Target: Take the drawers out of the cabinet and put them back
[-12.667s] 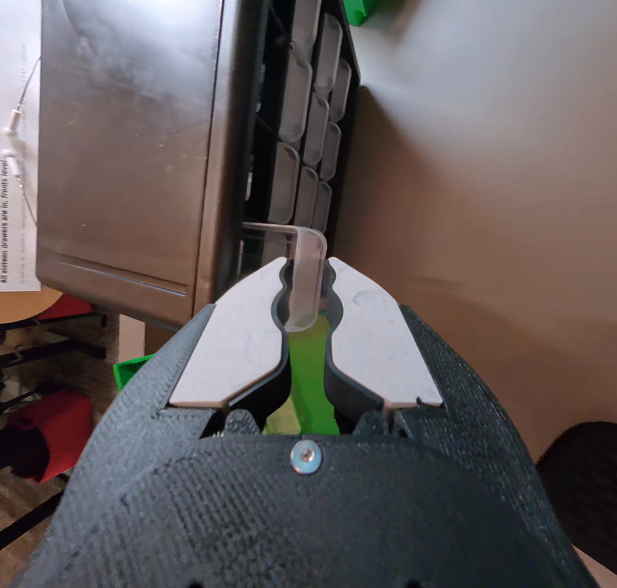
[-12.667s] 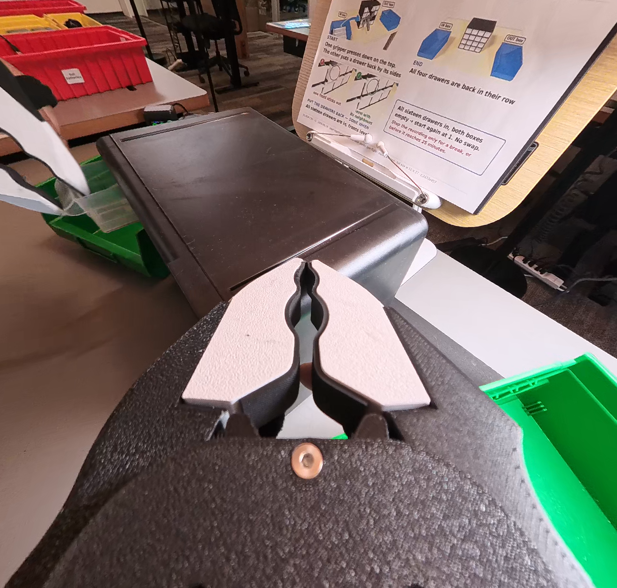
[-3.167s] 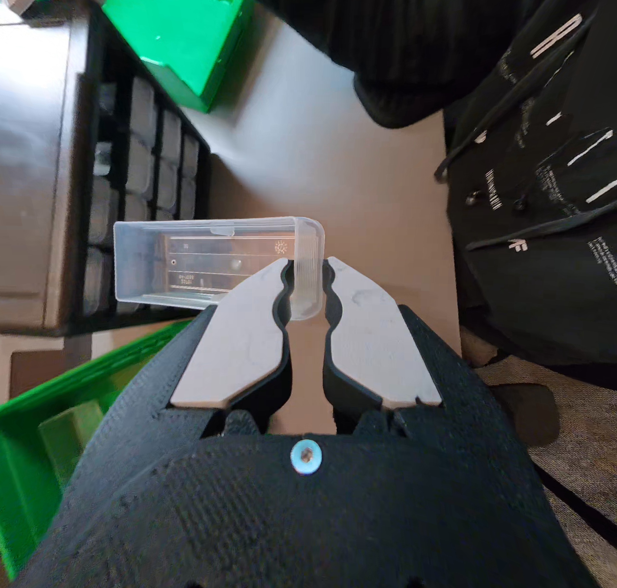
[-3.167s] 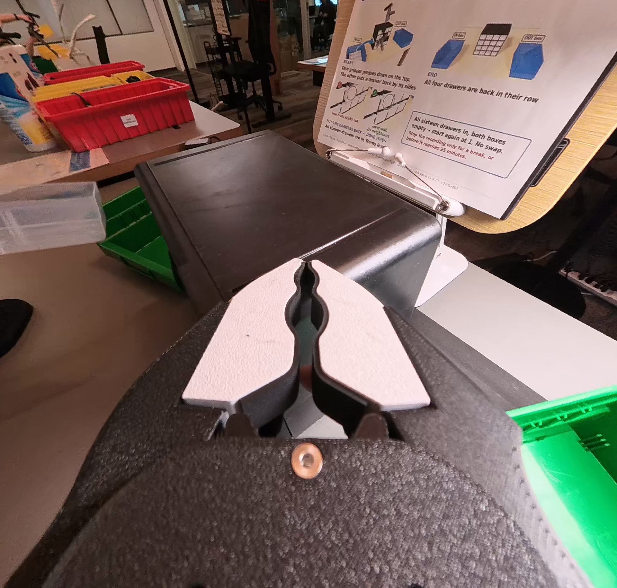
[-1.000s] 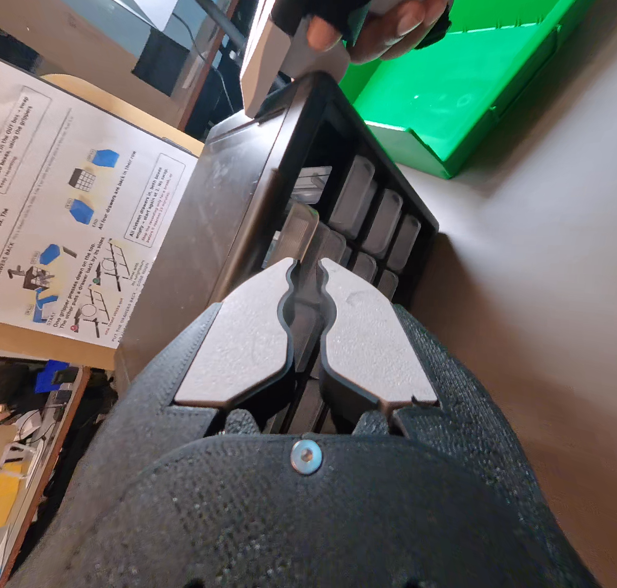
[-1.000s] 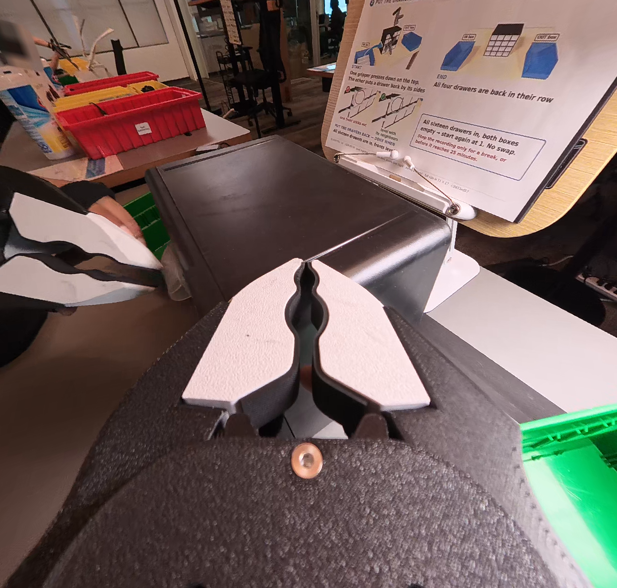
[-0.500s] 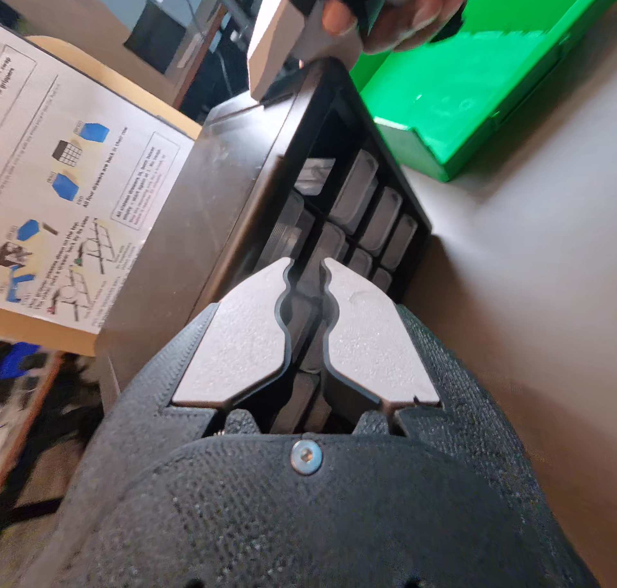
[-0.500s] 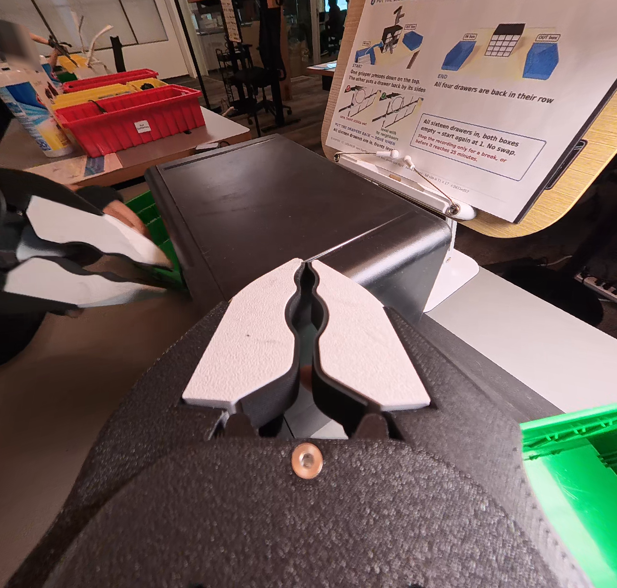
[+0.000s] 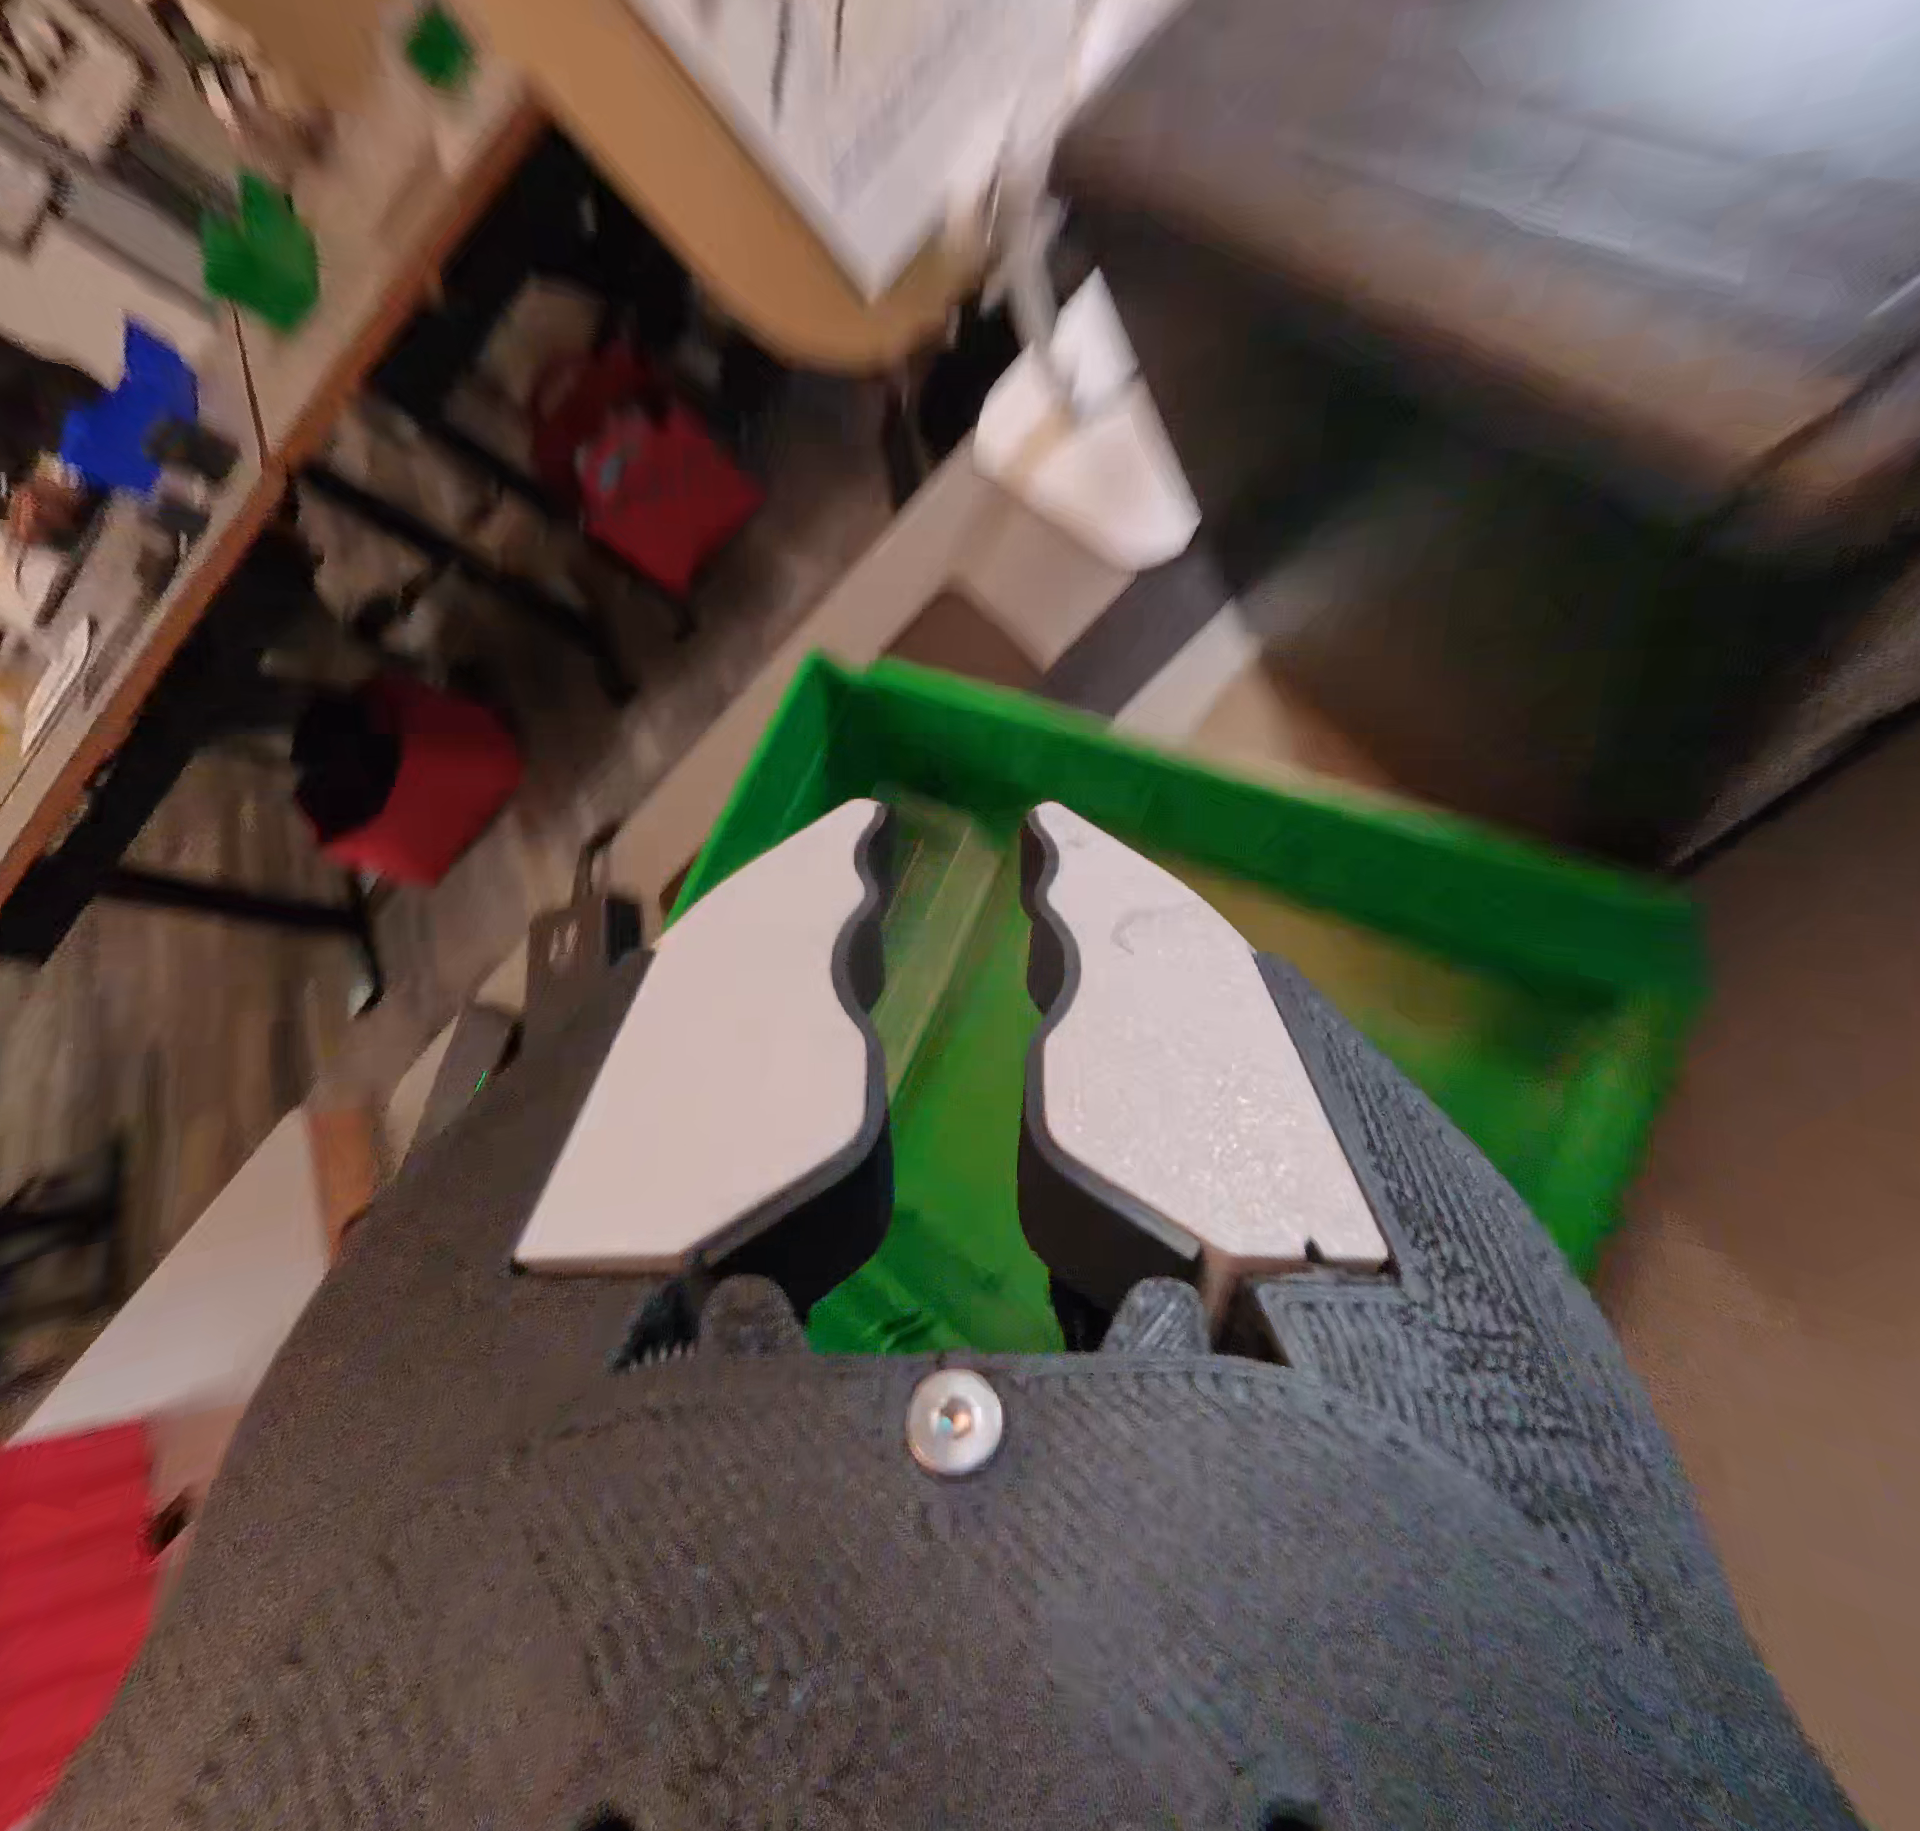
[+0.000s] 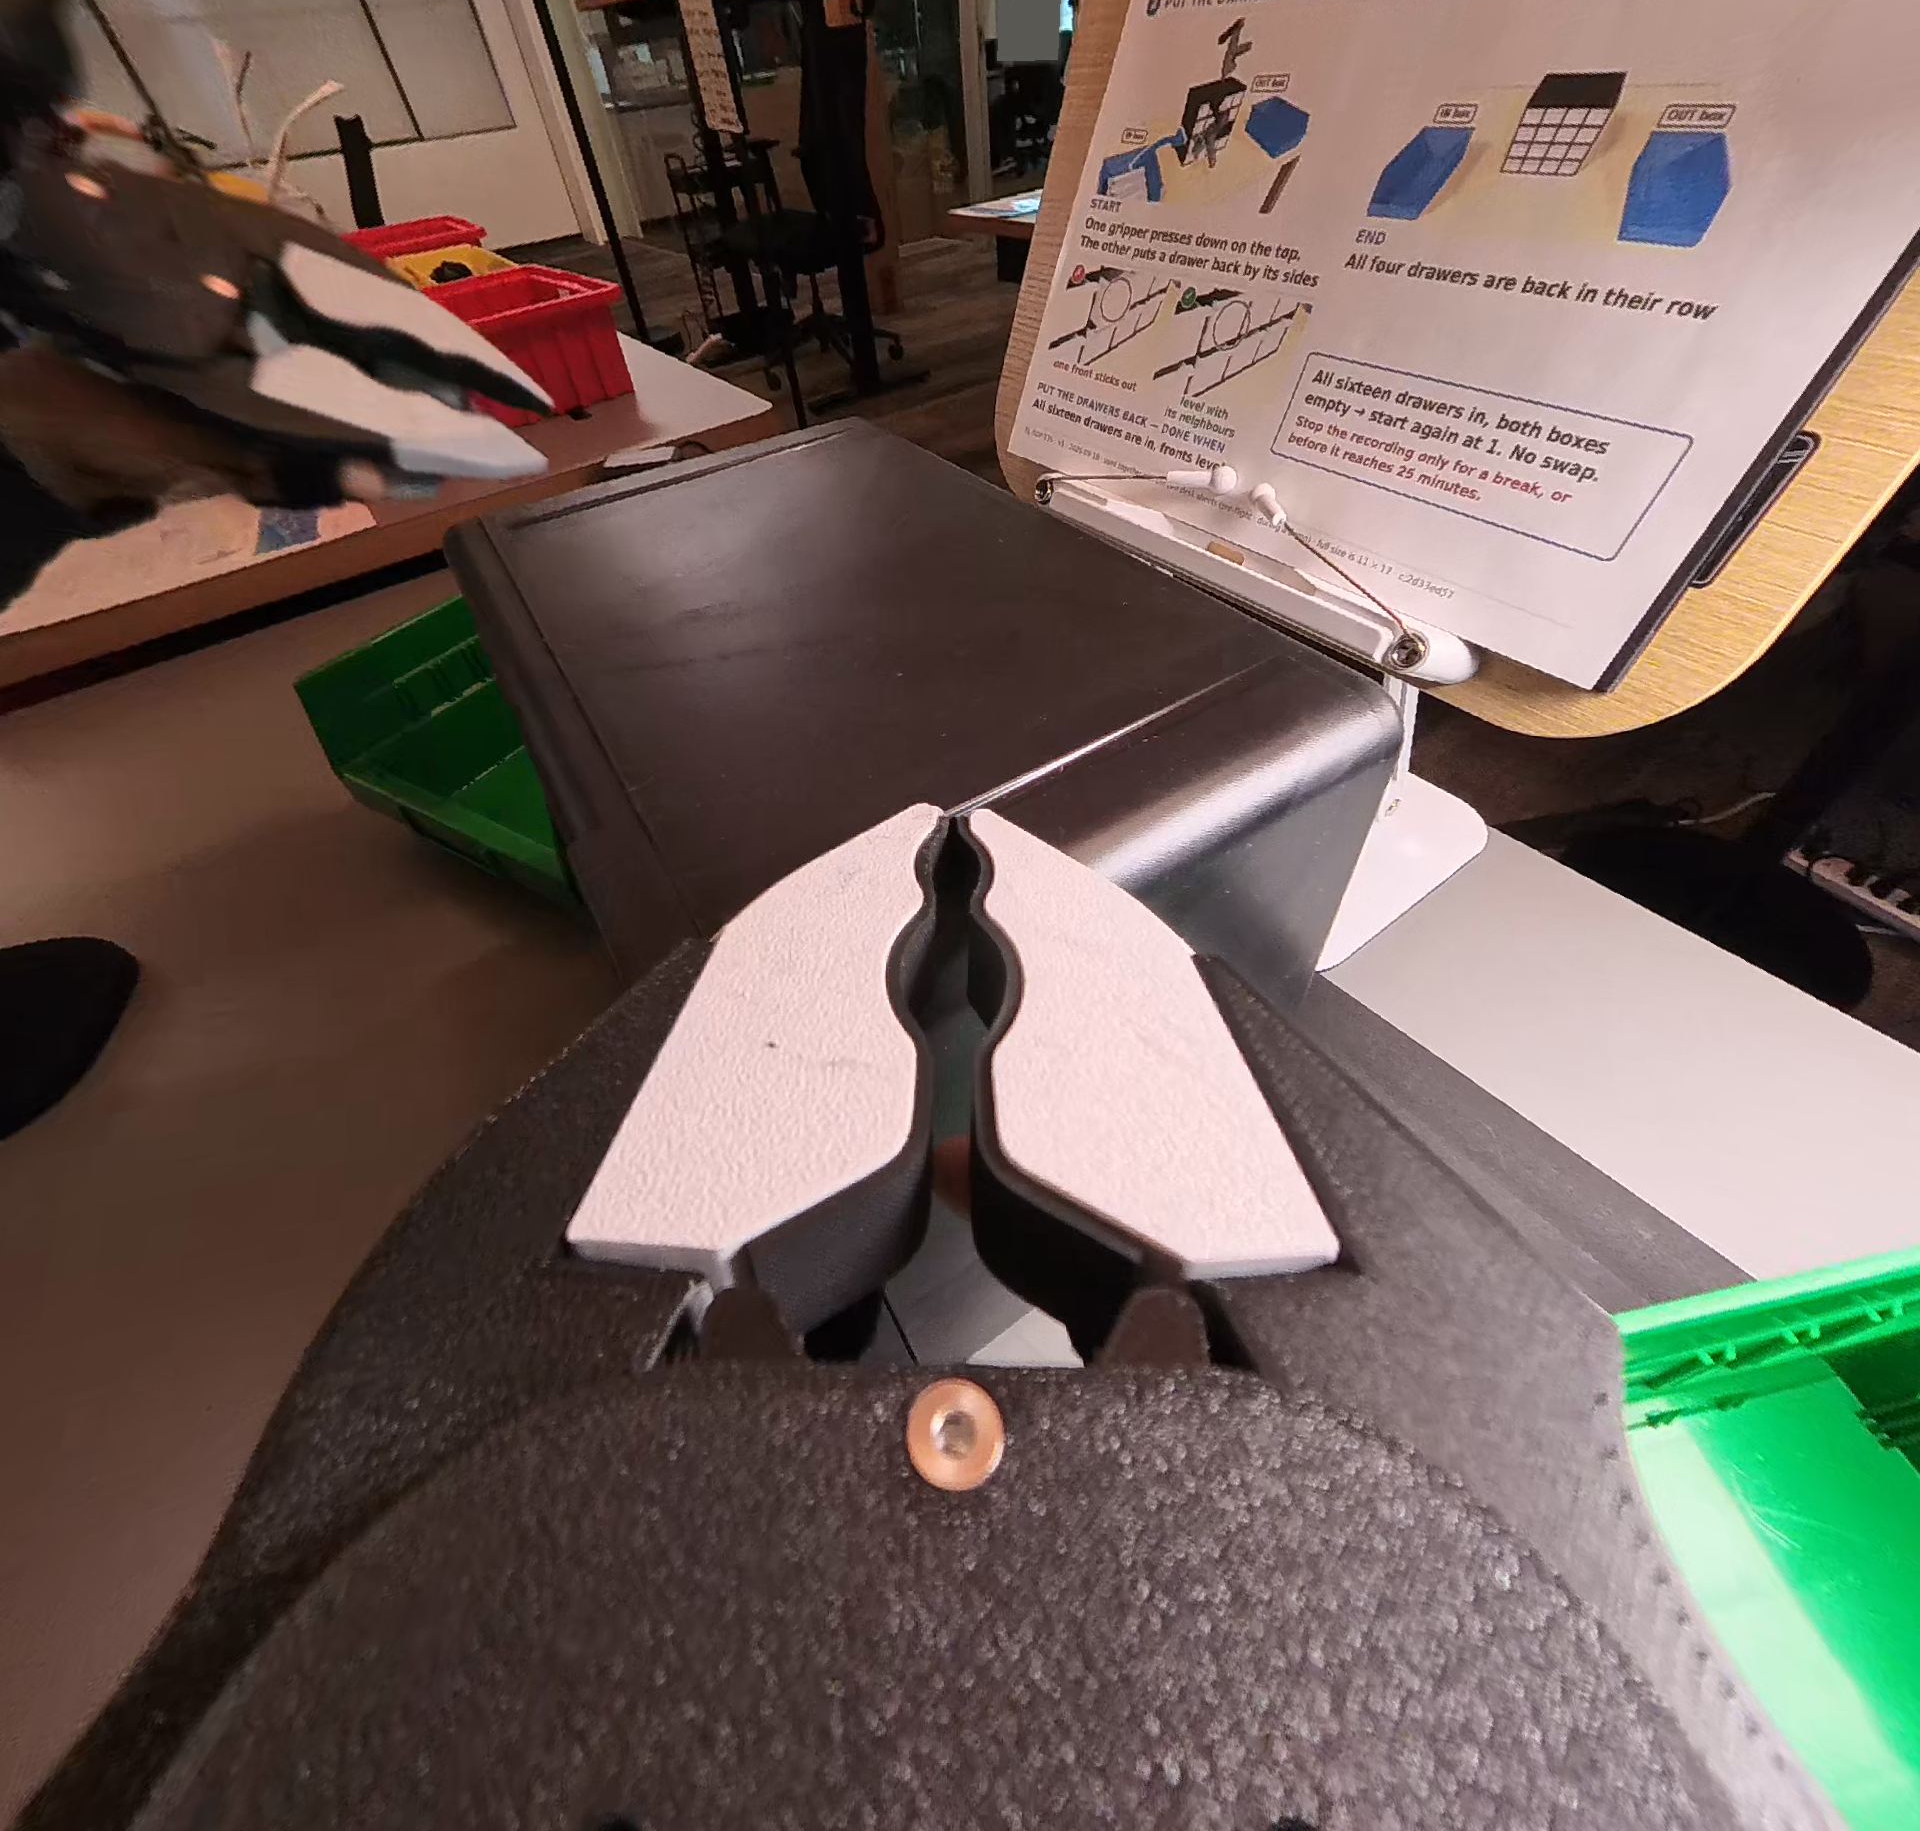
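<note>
The black drawer cabinet (image 10: 883, 638) stands on the table, and it shows blurred in the left wrist view (image 9: 1507, 534). My right gripper (image 10: 951, 823) is shut and empty, its tips resting on the cabinet's near top edge. My left gripper (image 9: 956, 810) hangs over a green bin (image 9: 1351, 846). A clear drawer (image 9: 935, 929) shows as a translucent strip between its fingers; the view is blurred by motion. The left gripper also shows in the right wrist view (image 10: 535, 428), raised at the upper left. The cabinet's front is hidden.
A green bin (image 10: 416, 701) lies left of the cabinet and another (image 10: 1766, 1469) at the lower right. An instruction sheet on a wooden board (image 10: 1455, 275) stands on a white stand behind the cabinet. Red bins (image 10: 520, 327) sit on a far table.
My left gripper has left the cabinet's front with the drawer, risen and swung over a green bin. The right gripper has stayed shut on the cabinet top.
</note>
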Motion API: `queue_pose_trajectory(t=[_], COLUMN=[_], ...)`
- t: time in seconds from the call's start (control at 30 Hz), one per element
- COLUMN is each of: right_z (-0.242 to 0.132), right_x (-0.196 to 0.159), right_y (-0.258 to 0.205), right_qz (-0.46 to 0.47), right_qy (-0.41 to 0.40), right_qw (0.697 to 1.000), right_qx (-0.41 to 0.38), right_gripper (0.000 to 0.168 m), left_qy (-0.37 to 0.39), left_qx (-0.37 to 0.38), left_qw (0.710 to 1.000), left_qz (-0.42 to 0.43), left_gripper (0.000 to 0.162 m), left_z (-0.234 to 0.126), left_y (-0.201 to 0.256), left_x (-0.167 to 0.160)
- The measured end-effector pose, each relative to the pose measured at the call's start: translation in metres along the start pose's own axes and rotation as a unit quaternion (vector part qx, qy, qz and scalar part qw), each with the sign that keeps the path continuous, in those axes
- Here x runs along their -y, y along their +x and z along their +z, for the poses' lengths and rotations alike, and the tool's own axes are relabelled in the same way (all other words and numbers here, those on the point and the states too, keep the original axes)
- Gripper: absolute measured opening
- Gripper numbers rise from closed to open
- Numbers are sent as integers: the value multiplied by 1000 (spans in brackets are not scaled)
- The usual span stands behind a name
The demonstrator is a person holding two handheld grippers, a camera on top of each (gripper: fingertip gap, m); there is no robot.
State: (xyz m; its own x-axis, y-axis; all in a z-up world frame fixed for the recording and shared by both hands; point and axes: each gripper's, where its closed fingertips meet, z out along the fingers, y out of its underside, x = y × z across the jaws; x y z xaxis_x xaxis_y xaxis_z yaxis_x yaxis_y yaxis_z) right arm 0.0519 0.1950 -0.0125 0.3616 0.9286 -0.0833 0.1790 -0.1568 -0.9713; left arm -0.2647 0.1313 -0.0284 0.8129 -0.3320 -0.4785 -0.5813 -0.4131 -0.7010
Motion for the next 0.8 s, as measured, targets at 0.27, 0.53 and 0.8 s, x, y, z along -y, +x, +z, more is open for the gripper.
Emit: queue_pose_trajectory(t=[0.27,0.53,0.8], right_z=[0,0,0], right_x=[0,0,0], right_y=[0,0,0], right_qz=[-4,-13,-15], right_qy=[-3,-10,-11], right_qw=[1000,1000,1000], right_qx=[-2,-4,-8], right_gripper=[0,0,0], left_qy=[-293,-387,-426], left_qx=[7,18,18], left_qw=[953,918,894], left_qz=[73,86,138], left_gripper=[34,29,5], left_z=[84,107,102], left_y=[-39,-52,-42], left_x=[-156,-203,-214])
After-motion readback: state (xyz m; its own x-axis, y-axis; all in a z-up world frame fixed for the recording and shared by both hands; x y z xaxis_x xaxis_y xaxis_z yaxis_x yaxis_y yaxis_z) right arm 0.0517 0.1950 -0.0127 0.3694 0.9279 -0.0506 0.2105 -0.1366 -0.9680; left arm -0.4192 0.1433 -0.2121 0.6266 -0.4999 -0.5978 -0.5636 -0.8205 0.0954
